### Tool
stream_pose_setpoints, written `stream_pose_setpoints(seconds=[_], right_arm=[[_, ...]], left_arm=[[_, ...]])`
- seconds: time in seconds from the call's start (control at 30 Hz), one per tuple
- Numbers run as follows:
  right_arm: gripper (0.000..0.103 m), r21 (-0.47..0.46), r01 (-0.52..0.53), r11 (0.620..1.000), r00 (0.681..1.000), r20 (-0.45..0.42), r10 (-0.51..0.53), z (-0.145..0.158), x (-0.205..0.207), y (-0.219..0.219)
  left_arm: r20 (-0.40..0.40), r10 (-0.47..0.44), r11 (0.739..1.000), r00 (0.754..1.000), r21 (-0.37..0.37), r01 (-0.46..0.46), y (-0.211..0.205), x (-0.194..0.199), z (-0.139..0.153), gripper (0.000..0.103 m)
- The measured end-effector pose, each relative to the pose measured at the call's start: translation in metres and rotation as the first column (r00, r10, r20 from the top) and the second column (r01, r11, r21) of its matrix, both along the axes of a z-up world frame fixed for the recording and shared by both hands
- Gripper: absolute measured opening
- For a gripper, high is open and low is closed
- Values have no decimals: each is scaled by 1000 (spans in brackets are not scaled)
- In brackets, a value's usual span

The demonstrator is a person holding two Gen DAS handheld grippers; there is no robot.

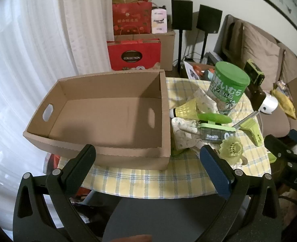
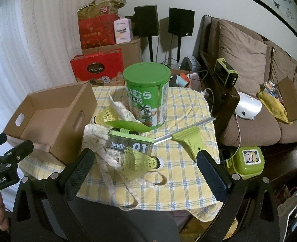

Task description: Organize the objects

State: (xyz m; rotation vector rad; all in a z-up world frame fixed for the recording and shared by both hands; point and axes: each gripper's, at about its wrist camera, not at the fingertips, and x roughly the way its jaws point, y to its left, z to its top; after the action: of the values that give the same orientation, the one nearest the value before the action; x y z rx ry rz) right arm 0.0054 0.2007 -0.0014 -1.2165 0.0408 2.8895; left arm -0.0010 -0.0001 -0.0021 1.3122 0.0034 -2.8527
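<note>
1. The cardboard box (image 1: 108, 119) stands empty on the checked tablecloth (image 2: 176, 183), and everything to be sorted lies in a heap just beside its right wall.
2. In that heap, going away from the box, are the tall green can (image 2: 147, 92), the patterned cloth (image 2: 100, 143), the pill case (image 2: 131, 144) marked "Health 01", a green squeegee (image 2: 188, 139) and two yellow shuttlecocks; the nearer shuttlecock (image 2: 140, 161) lies on the cloth at the front, while the other shuttlecock (image 2: 106, 116) sits close against the box wall.
3. A likely slip is dragging the cloth: its loose straps run under the near shuttlecock and the pill case, so lifting either carelessly could pull the rest along or off the table edge.
4. The can is tall and stands behind the heap, so a reach past it from the box side might knock it over.
5. The shuttlecock is light and springy, and a hard pinch could crush its skirt or flick it away.
6. The left gripper (image 1: 148, 153) is spread wide and holds nothing; it hovers before the near wall of the box, and whether a finger grazes that wall is hard to say.
7. The right gripper (image 2: 145, 161) is likewise wide open and empty, with the near shuttlecock lying between its fingers in its own view.
</note>
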Motion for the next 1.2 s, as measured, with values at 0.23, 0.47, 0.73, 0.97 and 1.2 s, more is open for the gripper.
stream_pose_setpoints(seconds=[0.23, 0.47, 0.73, 0.97, 1.2], right_arm=[[103, 2, 0, 1000, 1000, -2, 0, 1, -1, -1], [103, 2, -1, 1000, 1000, -3, 1, 2, -1, -1], [103, 5, 2, 1000, 1000, -3, -2, -1, 0, -2], [103, 6, 6, 1000, 1000, -6, -6, 0, -10, 2], [103, 8, 14, 1000, 1000, -16, -14, 2, -25, 10]], left_arm=[[0, 1, 1000, 1000, 0, -1, 0, 0, 0, 103], [-1, 1, 1000, 1000, 0, -1, 0, 0, 0, 103], [-5, 1, 1000, 1000, -4, -1, -1, -1, 0, 103], [-21, -9, 1000, 1000, 9, 9, 3, -11, 1, 103], [-47, -22, 1000, 999, -21, 21, 14, -25, 3, 103]])
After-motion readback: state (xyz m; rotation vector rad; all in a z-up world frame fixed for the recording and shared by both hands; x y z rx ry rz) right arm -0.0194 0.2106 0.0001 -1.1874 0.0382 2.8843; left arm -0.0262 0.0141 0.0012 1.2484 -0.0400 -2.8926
